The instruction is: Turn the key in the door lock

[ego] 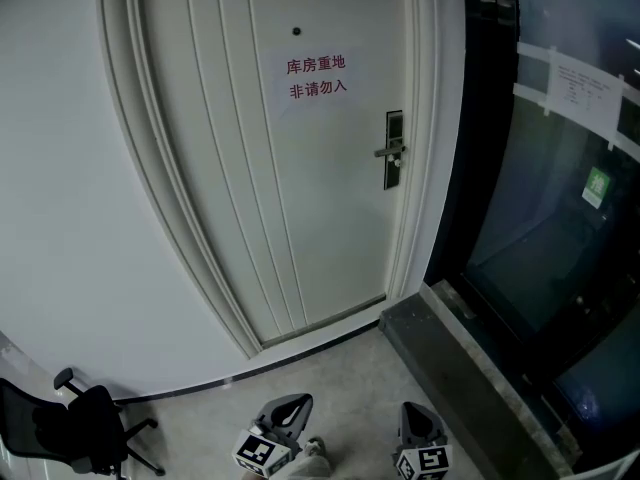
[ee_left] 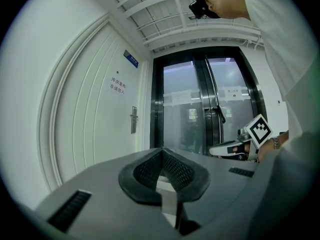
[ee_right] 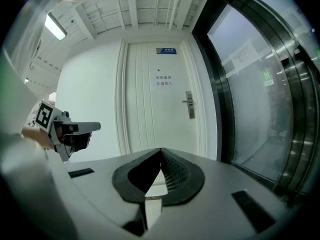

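Note:
A white door (ego: 300, 188) stands ahead with a dark lock plate (ego: 394, 150) and a lever handle (ego: 388, 152) at its right edge. Any key there is too small to make out. Both grippers are far from the lock, low in the head view: left gripper (ego: 285, 413) and right gripper (ego: 420, 423), side by side above the floor. In the left gripper view, the left gripper (ee_left: 161, 151) has its jaws together and empty, with the lock plate (ee_left: 134, 119) distant. In the right gripper view, the right gripper (ee_right: 161, 151) is likewise shut and empty, facing the lock plate (ee_right: 189, 105).
A paper sign (ego: 316, 76) with red characters is stuck on the door. Dark glass doors (ego: 560, 218) stand to the right, behind a raised stone sill (ego: 450, 358). A black office chair (ego: 75, 428) sits at the lower left by the white wall.

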